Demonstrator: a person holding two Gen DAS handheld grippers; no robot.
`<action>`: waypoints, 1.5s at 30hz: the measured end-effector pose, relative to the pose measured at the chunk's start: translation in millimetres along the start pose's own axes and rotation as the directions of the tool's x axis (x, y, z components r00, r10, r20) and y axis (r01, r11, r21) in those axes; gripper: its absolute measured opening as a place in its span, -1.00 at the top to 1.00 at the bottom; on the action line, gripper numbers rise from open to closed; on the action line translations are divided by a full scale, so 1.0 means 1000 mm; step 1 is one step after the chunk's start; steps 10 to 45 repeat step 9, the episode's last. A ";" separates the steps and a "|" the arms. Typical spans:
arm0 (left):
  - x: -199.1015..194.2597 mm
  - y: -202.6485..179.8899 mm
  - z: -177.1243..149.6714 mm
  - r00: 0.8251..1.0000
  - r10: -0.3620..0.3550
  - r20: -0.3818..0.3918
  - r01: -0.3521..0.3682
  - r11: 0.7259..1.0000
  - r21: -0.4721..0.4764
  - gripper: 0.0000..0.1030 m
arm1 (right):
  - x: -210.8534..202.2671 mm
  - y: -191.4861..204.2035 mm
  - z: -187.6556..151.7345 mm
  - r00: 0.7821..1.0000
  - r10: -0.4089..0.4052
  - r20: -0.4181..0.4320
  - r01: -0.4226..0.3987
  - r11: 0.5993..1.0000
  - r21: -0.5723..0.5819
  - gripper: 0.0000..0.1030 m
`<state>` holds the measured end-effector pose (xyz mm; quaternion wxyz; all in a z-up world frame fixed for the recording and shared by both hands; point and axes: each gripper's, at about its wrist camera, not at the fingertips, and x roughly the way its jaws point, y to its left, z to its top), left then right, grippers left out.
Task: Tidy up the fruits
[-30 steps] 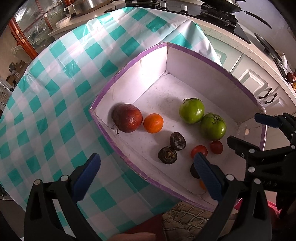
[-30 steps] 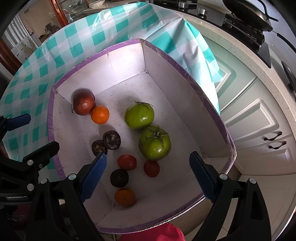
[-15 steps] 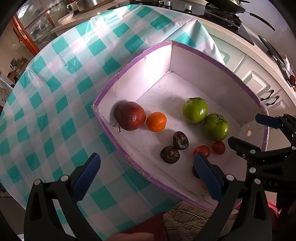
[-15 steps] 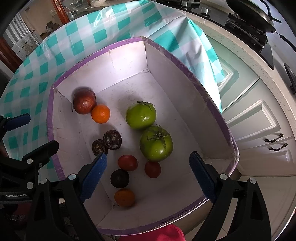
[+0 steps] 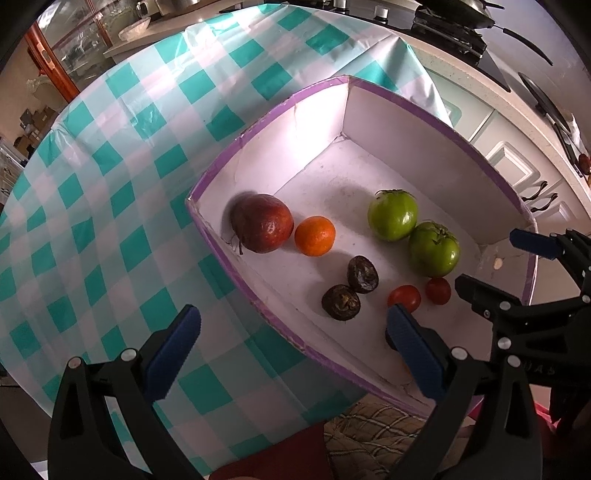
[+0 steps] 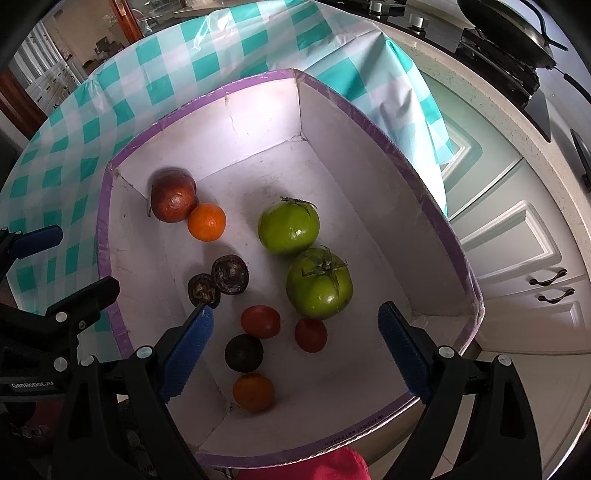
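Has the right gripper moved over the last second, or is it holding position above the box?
Yes, slightly. In its own view the box rim and green tomatoes have slid right and down, so the right gripper, open, has drifted a little left and forward.

Checked tablecloth [image 5: 110, 206]; stove [image 5: 450, 26]; frying pan [image 6: 506, 26]; cabinet doors [image 6: 517, 251].

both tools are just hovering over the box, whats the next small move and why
Probably lower the open right tool onto the red tomato just ahead of it. Both tools are empty, every fruit sits in the box, and that tomato lies nearest between its fingers.
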<state>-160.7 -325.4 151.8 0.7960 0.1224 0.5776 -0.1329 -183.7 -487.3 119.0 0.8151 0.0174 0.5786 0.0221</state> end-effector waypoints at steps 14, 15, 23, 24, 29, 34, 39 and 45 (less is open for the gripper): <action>0.004 0.000 -0.003 1.000 -0.005 -0.026 0.004 1.000 -0.017 -0.96 | -0.002 -0.003 -0.003 1.000 -0.002 -0.002 0.002 1.000 0.003 -0.70; 0.004 0.000 -0.003 1.000 -0.005 -0.026 0.004 1.000 -0.017 -0.96 | -0.002 -0.003 -0.003 1.000 -0.002 -0.002 0.002 1.000 0.003 -0.70; 0.004 0.000 -0.003 1.000 -0.005 -0.026 0.004 1.000 -0.017 -0.96 | -0.002 -0.003 -0.003 1.000 -0.002 -0.002 0.002 1.000 0.003 -0.70; 0.004 0.000 -0.003 1.000 -0.005 -0.026 0.004 1.000 -0.017 -0.96 | -0.002 -0.003 -0.003 1.000 -0.002 -0.002 0.002 1.000 0.003 -0.70; 0.004 0.000 -0.003 1.000 -0.005 -0.026 0.004 1.000 -0.017 -0.96 | -0.002 -0.003 -0.003 1.000 -0.002 -0.002 0.002 1.000 0.003 -0.70; 0.004 0.000 -0.003 1.000 -0.005 -0.026 0.004 1.000 -0.017 -0.96 | -0.002 -0.003 -0.003 1.000 -0.002 -0.002 0.002 1.000 0.003 -0.70; 0.004 0.000 -0.003 1.000 -0.005 -0.026 0.004 1.000 -0.017 -0.96 | -0.002 -0.003 -0.003 1.000 -0.002 -0.002 0.002 1.000 0.003 -0.70; 0.004 0.000 -0.003 1.000 -0.005 -0.026 0.004 1.000 -0.017 -0.96 | -0.002 -0.003 -0.003 1.000 -0.002 -0.002 0.002 1.000 0.003 -0.70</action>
